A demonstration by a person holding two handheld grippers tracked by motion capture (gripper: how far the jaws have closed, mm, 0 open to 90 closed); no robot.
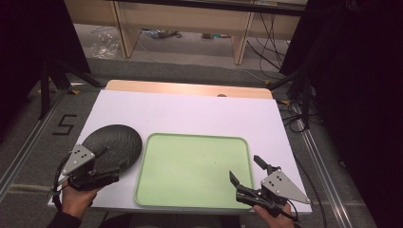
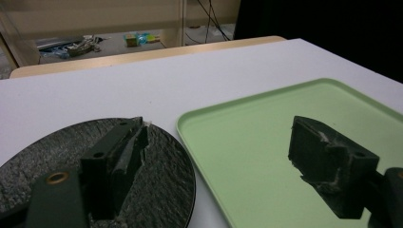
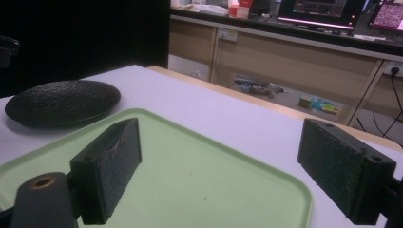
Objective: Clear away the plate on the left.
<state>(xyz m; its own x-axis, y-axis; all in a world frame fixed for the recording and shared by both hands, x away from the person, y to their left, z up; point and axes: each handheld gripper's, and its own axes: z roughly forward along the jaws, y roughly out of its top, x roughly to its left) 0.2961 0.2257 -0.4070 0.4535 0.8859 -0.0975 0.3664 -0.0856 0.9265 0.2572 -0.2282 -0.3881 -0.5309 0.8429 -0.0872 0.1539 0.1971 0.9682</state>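
Note:
A round black textured plate (image 1: 115, 141) (image 2: 167, 164) (image 3: 62, 102) lies on the white table at the left. Beside it, to the right, sits an empty pale green tray (image 1: 195, 136) (image 2: 266, 114) (image 3: 190, 175). My left gripper (image 1: 116, 156) (image 2: 218, 128) hovers at the plate's near right side and is open. One of its jaws is above the plate and the other is toward the tray, with the plate's rim below the gap. My right gripper (image 1: 244, 167) (image 3: 218, 133) is open over the tray's near right corner, with nothing between its jaws.
The white tabletop (image 1: 190, 109) reaches back to a wooden strip (image 1: 190, 89). Beyond it stand wooden shelves (image 1: 180, 23) with cables and clutter on the floor. Black stand legs (image 1: 52, 80) flank the table's left side, and a dark curtain (image 1: 361, 95) is at the right.

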